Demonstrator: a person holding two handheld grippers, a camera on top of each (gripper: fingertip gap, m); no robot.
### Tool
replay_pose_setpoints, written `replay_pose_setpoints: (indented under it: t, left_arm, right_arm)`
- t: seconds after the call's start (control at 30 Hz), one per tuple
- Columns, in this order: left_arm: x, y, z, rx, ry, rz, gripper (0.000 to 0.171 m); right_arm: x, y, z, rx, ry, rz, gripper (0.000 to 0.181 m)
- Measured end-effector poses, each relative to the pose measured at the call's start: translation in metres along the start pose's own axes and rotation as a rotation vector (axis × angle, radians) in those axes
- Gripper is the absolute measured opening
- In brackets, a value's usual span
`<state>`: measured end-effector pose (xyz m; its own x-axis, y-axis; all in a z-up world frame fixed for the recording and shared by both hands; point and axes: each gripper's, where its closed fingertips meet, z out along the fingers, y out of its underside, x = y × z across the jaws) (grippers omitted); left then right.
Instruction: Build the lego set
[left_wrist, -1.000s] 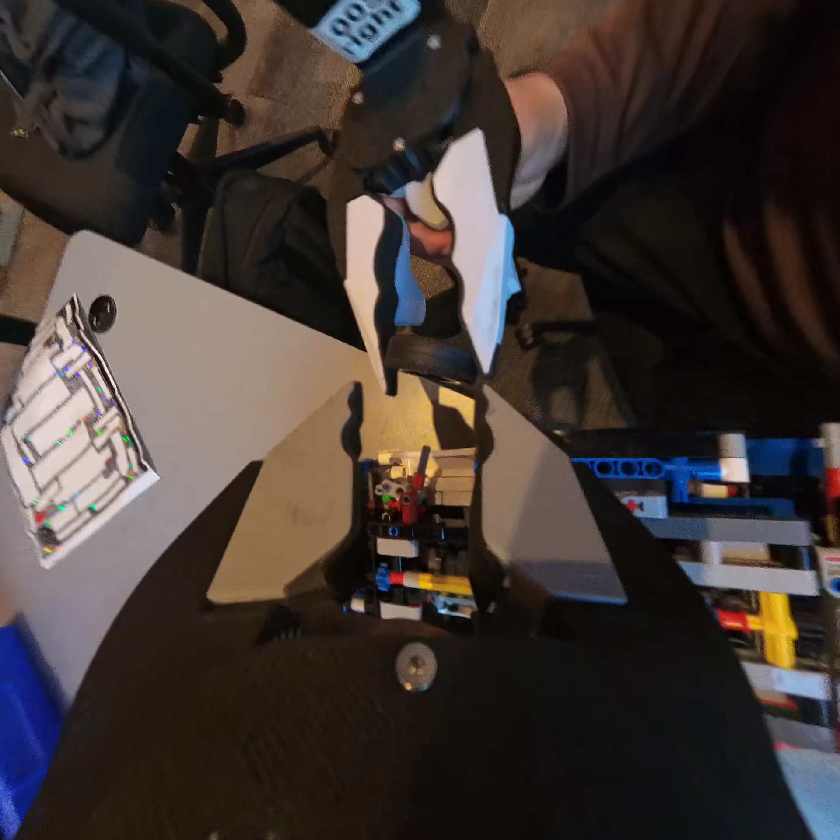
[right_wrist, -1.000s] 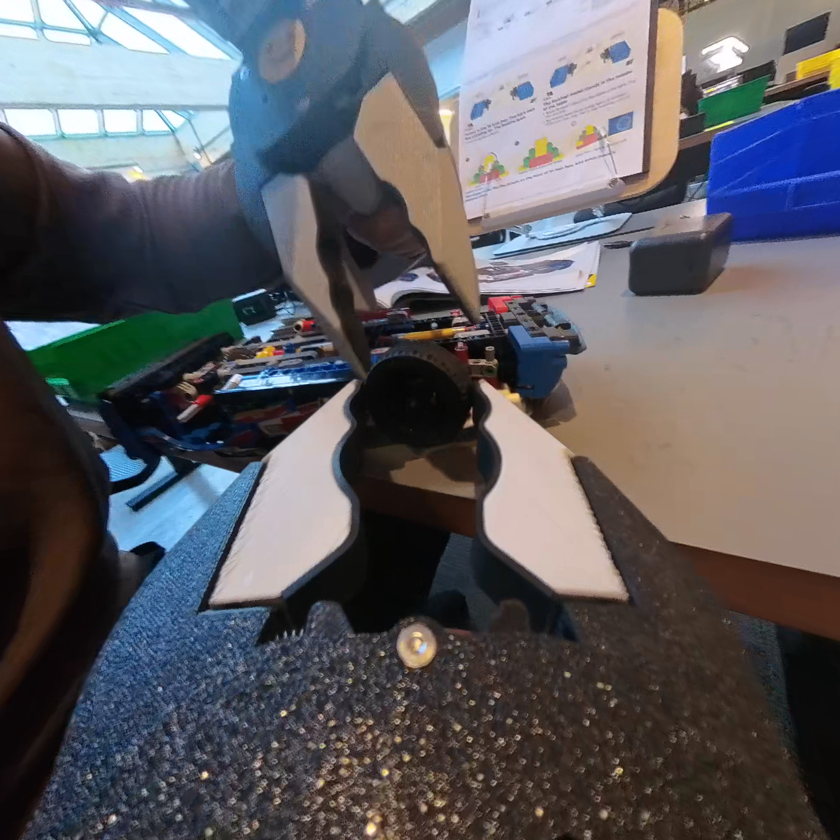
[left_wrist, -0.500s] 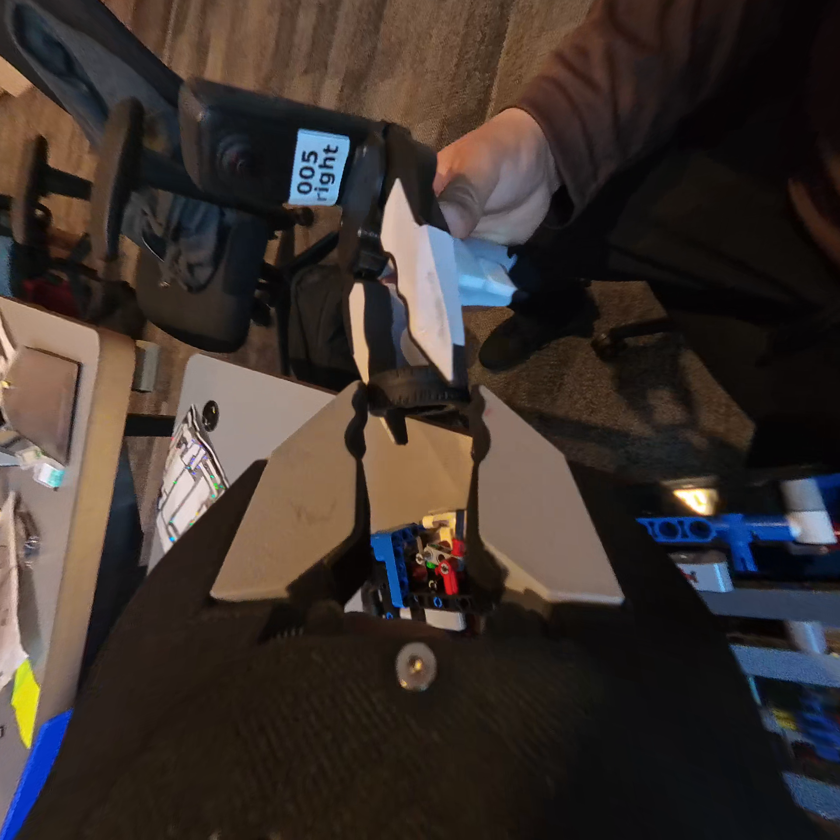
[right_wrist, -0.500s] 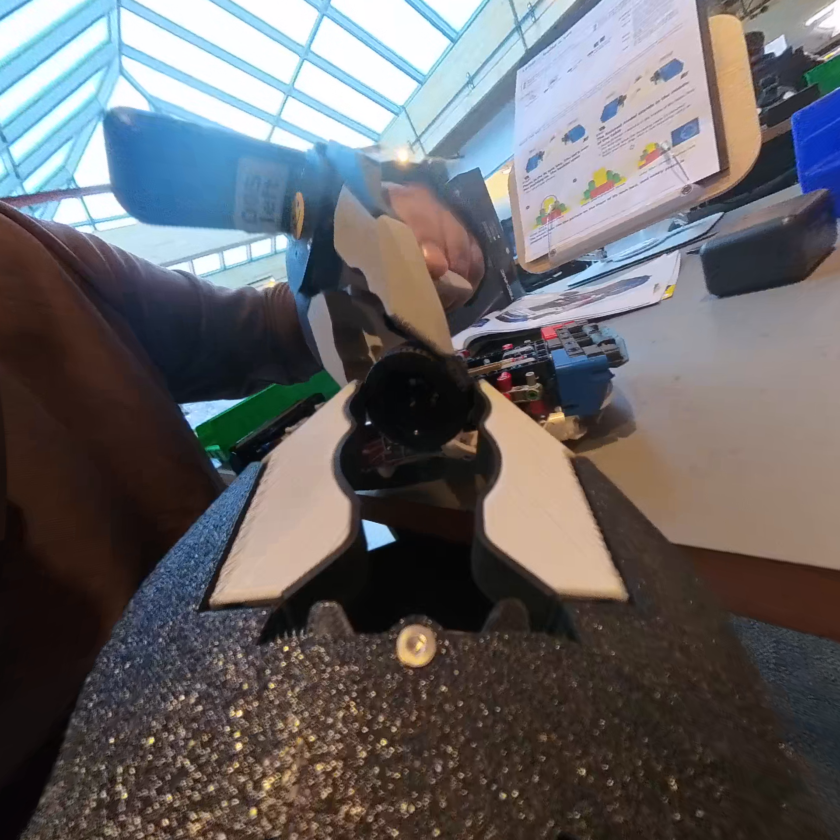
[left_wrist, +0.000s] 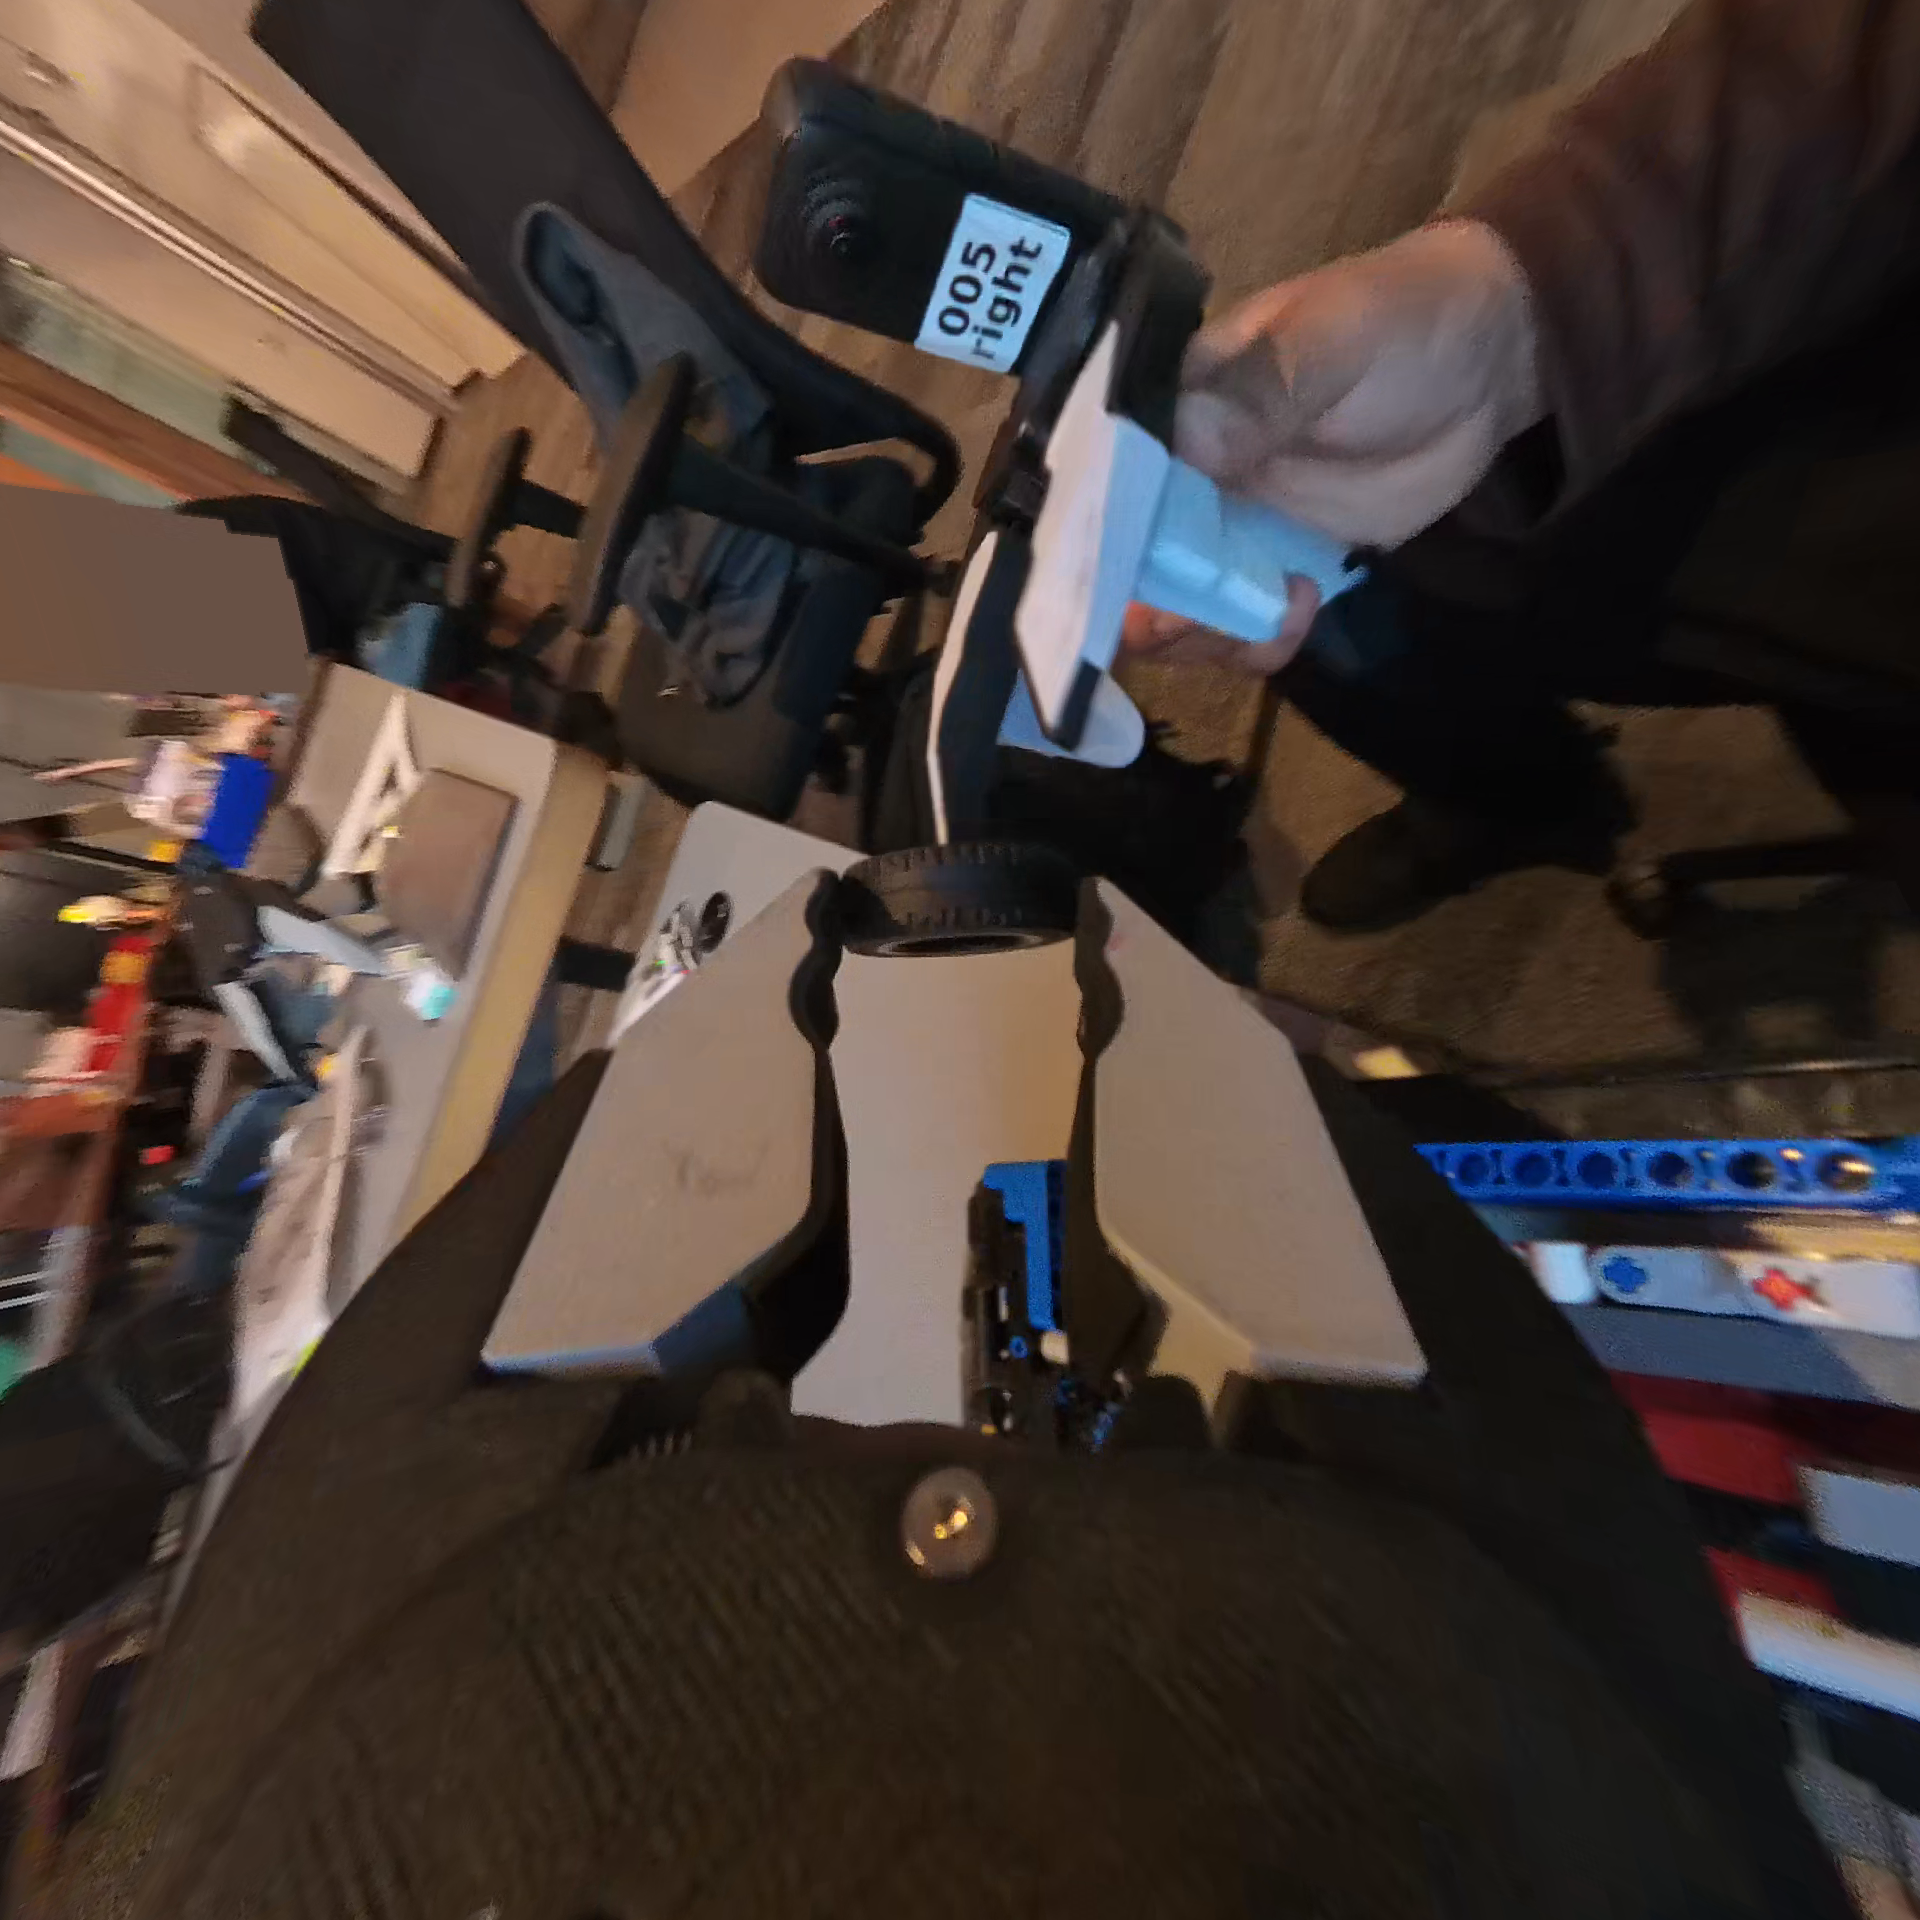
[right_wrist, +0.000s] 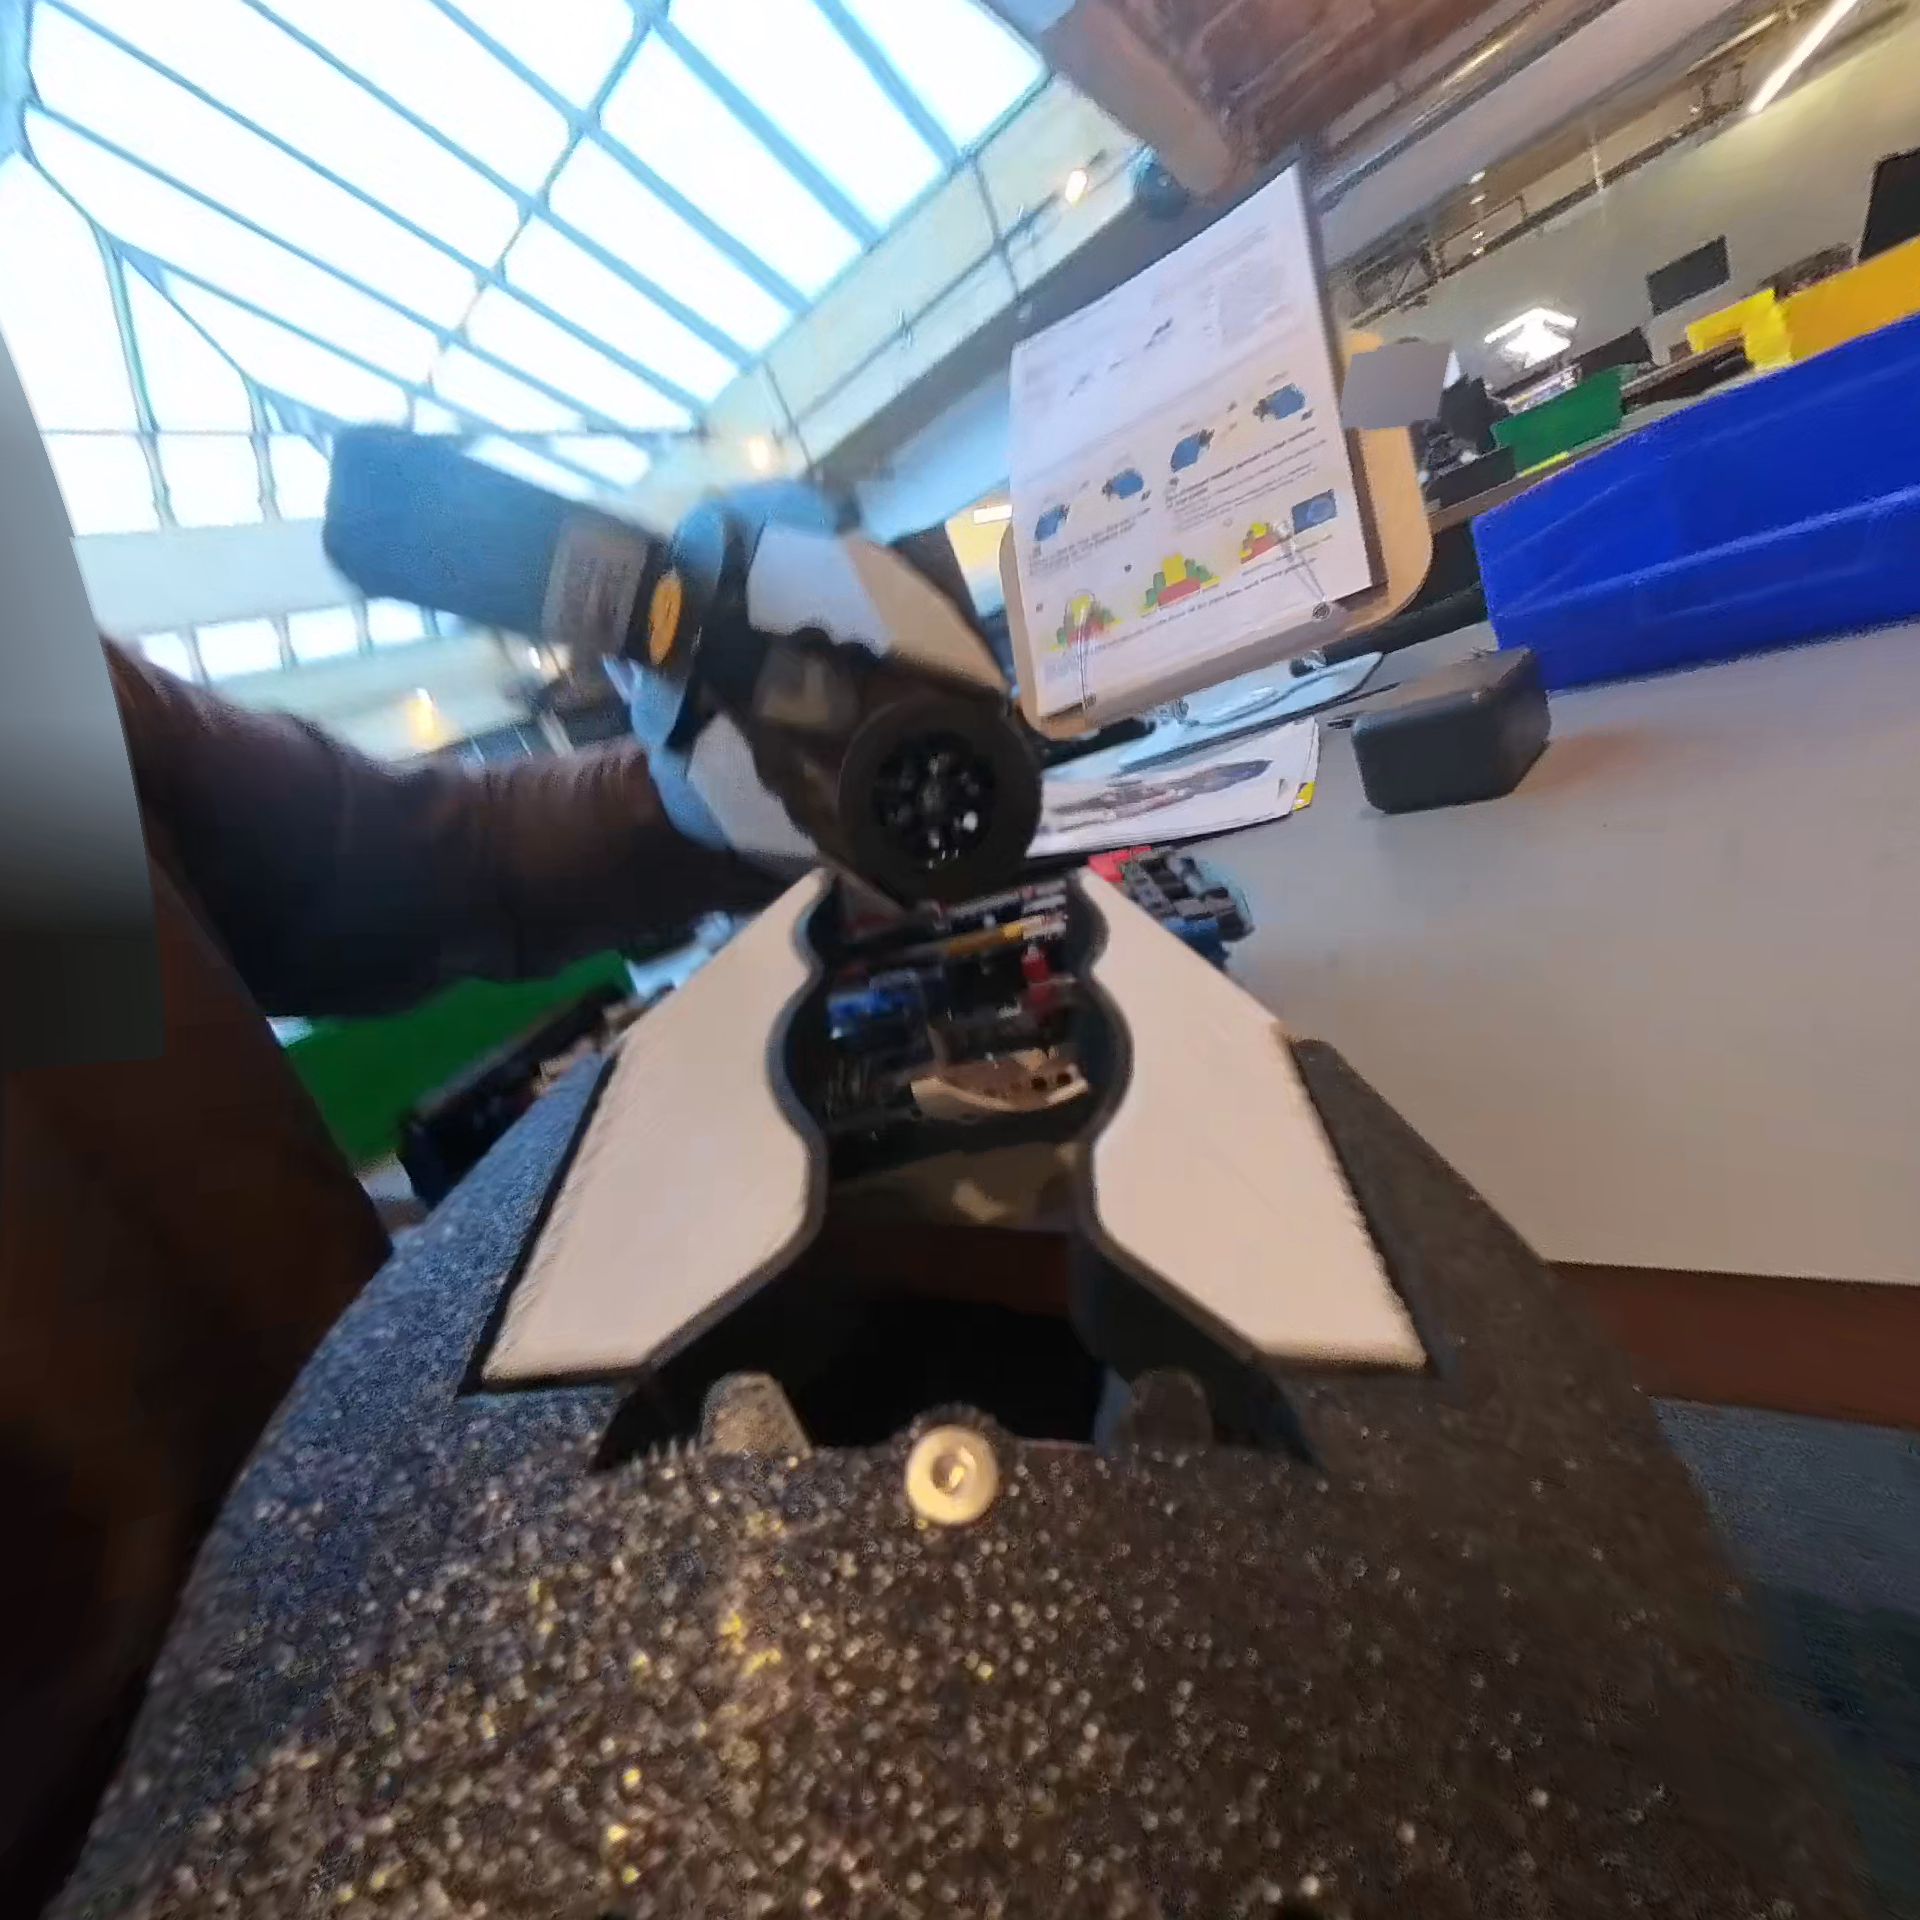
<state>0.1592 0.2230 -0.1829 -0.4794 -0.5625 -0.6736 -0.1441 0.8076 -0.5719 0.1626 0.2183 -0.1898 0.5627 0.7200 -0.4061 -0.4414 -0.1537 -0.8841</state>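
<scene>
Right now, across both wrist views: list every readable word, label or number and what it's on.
I won't quote writing; here is what carries it.
White sticker on a black camera: printed digits and a word, legible.
Instruction sheet on a wooden board: print too small to read.
Booklet lying on the table: blurred.
Pale label on the other black camera body: motion-blurred, unreadable.

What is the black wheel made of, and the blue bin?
The wheel looks like matte black rubber: grooved tread runs round its edge. In the left gripper. The bin looks like hard, smooth plastic: even blue colour, straight moulded walls, a slight sheen.
</scene>
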Motion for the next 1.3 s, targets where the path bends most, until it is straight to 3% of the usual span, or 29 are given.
replay_pose_setpoints:
  t: [0.07, 0.3, 0.73, 1.3]
  left_arm:
    - [-0.003, -0.002, 0.000, -0.005, -0.075, 0.062, 0.042]
    - [-0.007, -0.002, 0.001, -0.039, -0.236, 0.209, 0.042]
    - [-0.002, -0.011, 0.000, -0.094, -0.395, 0.540, 0.043]
    - [-0.003, -0.020, -0.008, -0.081, -0.534, 0.697, 0.042]
  right_arm:
    - [0.003, -0.009, -0.001, 0.049, 0.018, 0.050, 0.049]
    - [-0.002, -0.011, 0.013, 0.012, 0.133, -0.030, 0.042]
    - [-0.012, -0.016, 0.021, 0.006, 0.149, -0.049, 0.040]
    - [-0.020, -0.014, 0.025, -0.019, 0.149, -0.130, 0.040]
